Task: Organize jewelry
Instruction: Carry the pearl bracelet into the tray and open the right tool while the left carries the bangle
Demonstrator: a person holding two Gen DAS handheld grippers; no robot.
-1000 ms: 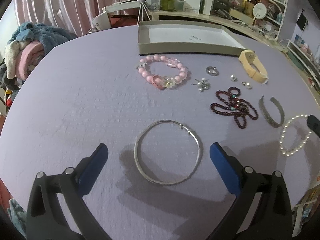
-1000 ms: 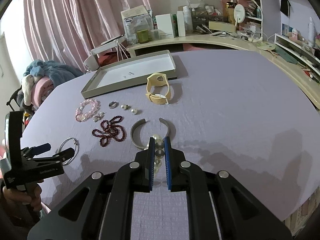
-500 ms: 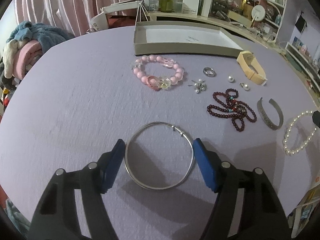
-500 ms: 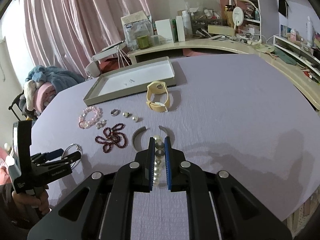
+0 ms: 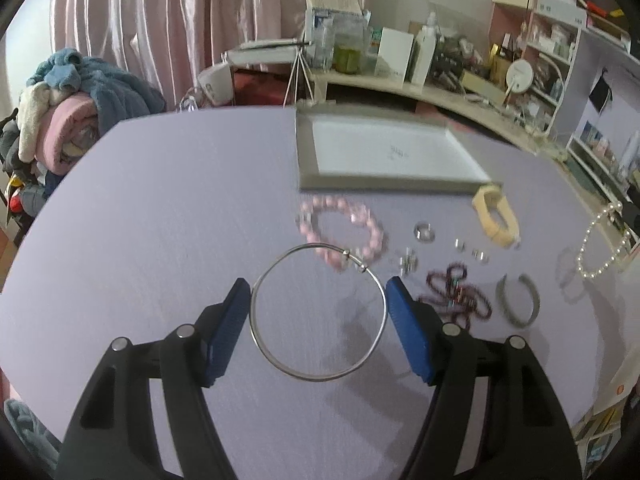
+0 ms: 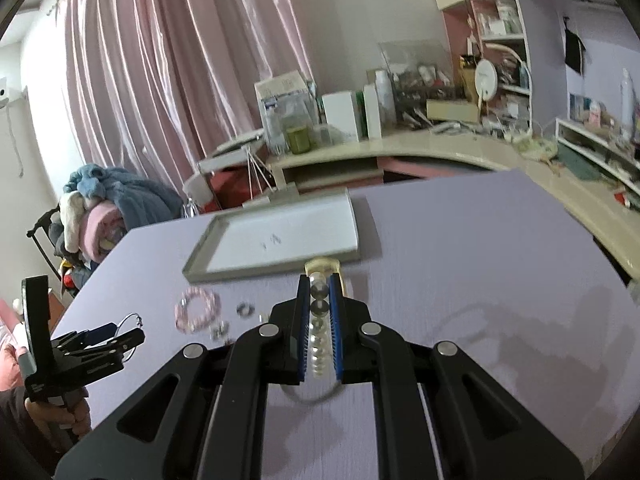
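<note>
The left gripper (image 5: 318,308), which a second ago stood wide apart around the silver bangle (image 5: 318,312) lying on the purple table (image 5: 160,208), has closed its blue pads onto the hoop's two sides and lifted it; the bangle now hangs in the air between them, throwing a shadow on the cloth below. The right gripper (image 6: 319,330), pinched on the pearl bracelet (image 6: 319,320) all along, has risen too, so the strand that lay on the table now dangles clear of it. Both cameras have tilted up, showing far more curtain and shelving than before, with the loose pieces blurred by the motion
</note>
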